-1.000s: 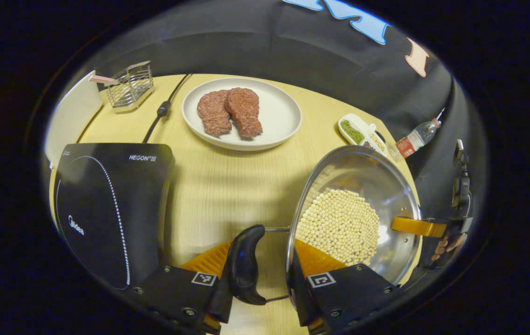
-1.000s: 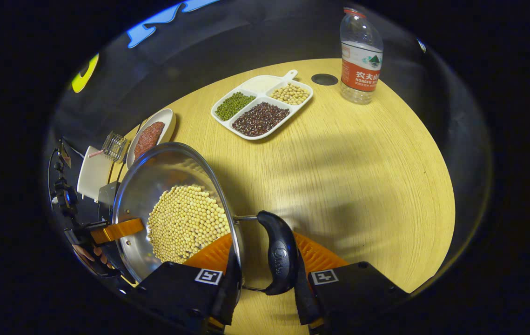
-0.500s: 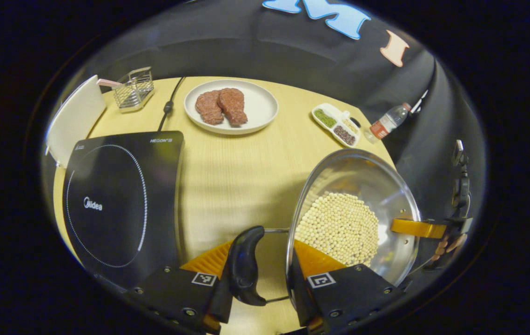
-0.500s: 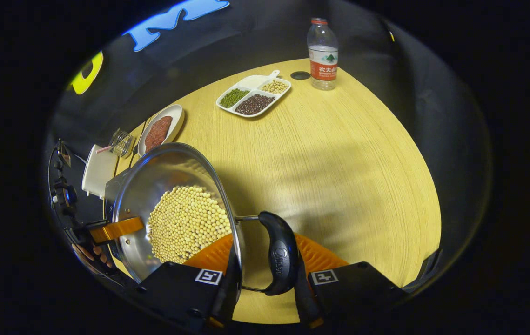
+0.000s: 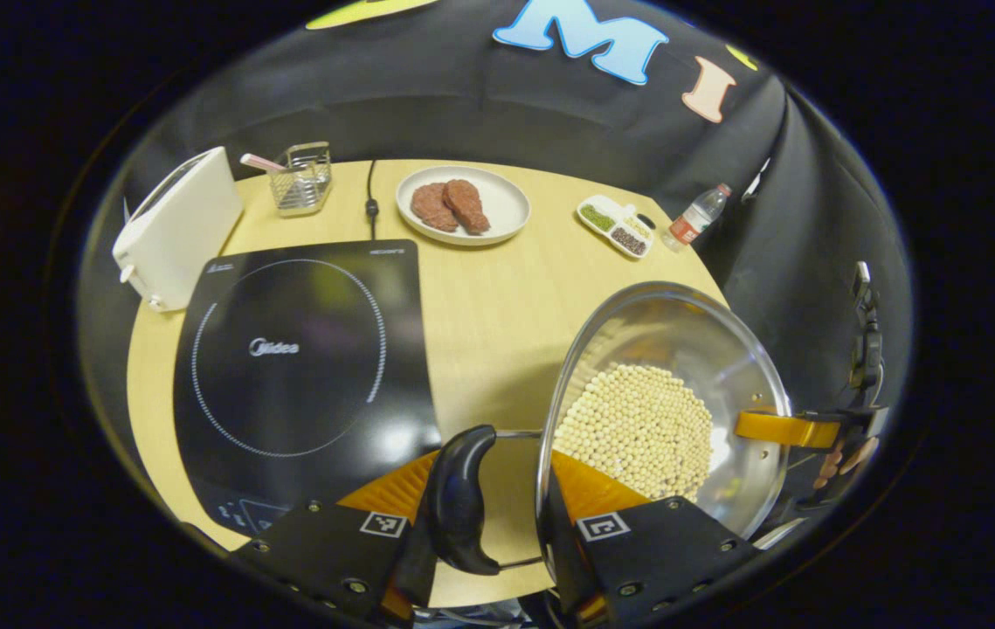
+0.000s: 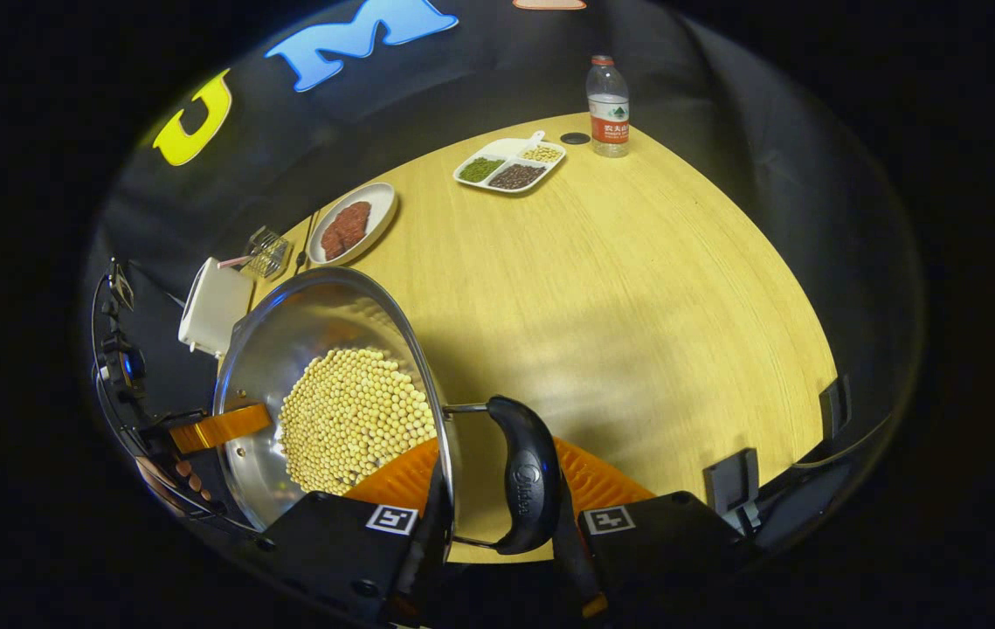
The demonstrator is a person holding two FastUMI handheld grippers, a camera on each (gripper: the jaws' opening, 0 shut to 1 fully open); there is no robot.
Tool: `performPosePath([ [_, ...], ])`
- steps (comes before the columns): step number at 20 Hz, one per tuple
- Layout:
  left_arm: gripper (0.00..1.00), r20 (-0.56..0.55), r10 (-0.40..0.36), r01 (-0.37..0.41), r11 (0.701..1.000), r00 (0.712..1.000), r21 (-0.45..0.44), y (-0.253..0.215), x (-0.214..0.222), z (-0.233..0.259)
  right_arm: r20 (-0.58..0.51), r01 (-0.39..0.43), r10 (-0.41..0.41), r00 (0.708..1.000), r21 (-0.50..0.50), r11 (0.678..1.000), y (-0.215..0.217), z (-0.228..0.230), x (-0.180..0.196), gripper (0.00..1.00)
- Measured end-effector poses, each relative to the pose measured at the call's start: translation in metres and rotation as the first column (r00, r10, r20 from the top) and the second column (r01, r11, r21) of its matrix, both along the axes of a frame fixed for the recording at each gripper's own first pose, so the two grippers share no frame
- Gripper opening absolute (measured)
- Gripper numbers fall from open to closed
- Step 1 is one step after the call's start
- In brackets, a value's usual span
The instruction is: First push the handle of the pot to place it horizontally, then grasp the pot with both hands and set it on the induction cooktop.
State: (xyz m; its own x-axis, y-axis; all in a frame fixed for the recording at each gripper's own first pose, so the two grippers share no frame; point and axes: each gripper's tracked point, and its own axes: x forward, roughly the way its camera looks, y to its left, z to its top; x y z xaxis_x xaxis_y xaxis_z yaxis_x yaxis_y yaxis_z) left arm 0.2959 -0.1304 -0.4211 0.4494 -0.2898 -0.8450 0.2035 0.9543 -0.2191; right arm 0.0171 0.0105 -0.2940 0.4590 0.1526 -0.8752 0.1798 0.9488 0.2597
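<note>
A steel pot [image 5: 689,332] holding pale soybeans [image 5: 637,424] hangs in the air above the wooden table [image 5: 488,297], carried between both grippers. My left gripper [image 5: 488,533] is shut on the pot's black side handle [image 5: 458,494] and rim. Across the pot, the other gripper's finger [image 5: 785,428] and a hand [image 5: 846,454] hold the far side. In the right gripper view, my right gripper [image 6: 497,533] is shut on the opposite black handle [image 6: 528,485] beside the pot [image 6: 314,323]. The black induction cooktop [image 5: 296,349] lies on the table, down and to the left of the pot.
Behind the cooktop stand a white toaster [image 5: 178,227] and a wire rack [image 5: 300,179], with a power cord [image 5: 370,196] running back. A plate of meat [image 5: 462,205], a divided dish of beans [image 5: 615,227] and a water bottle [image 5: 698,214] sit along the far edge.
Both grippers have risen with the pot, so the table looks smaller and farther below. The whole cooktop has come into the left gripper view. The grips have not changed.
</note>
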Motion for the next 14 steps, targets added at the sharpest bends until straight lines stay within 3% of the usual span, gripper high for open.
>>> performPosePath([
  [5, 0.55, 0.026, 0.056, -0.056, 0.998, 0.998, 0.019, 0.005, -0.003, 0.006, 0.014, -0.072, 0.072, 0.997, 0.016, 0.997, 0.060, 0.013, -0.003, 0.54],
  [6, 0.55, 0.023, 0.074, -0.075, 0.997, 0.997, 0.022, 0.003, -0.006, 0.006, 0.017, -0.094, 0.094, 0.995, 0.018, 0.995, 0.072, 0.017, -0.001, 0.51],
  [10, 0.55, 0.030, 0.134, -0.135, 0.990, 0.990, 0.028, 0.007, -0.014, 0.010, 0.026, -0.147, 0.147, 0.989, 0.028, 0.989, 0.112, 0.020, 0.017, 0.51],
  [11, 0.51, 0.036, 0.149, -0.151, 0.988, 0.988, 0.032, 0.007, -0.016, 0.012, 0.026, -0.158, 0.157, 0.987, 0.033, 0.987, 0.122, 0.020, 0.022, 0.51],
  [14, 0.55, 0.056, 0.183, -0.186, 0.982, 0.981, 0.044, 0.006, -0.022, 0.018, 0.040, -0.184, 0.183, 0.982, 0.043, 0.982, 0.152, 0.023, 0.042, 0.54],
])
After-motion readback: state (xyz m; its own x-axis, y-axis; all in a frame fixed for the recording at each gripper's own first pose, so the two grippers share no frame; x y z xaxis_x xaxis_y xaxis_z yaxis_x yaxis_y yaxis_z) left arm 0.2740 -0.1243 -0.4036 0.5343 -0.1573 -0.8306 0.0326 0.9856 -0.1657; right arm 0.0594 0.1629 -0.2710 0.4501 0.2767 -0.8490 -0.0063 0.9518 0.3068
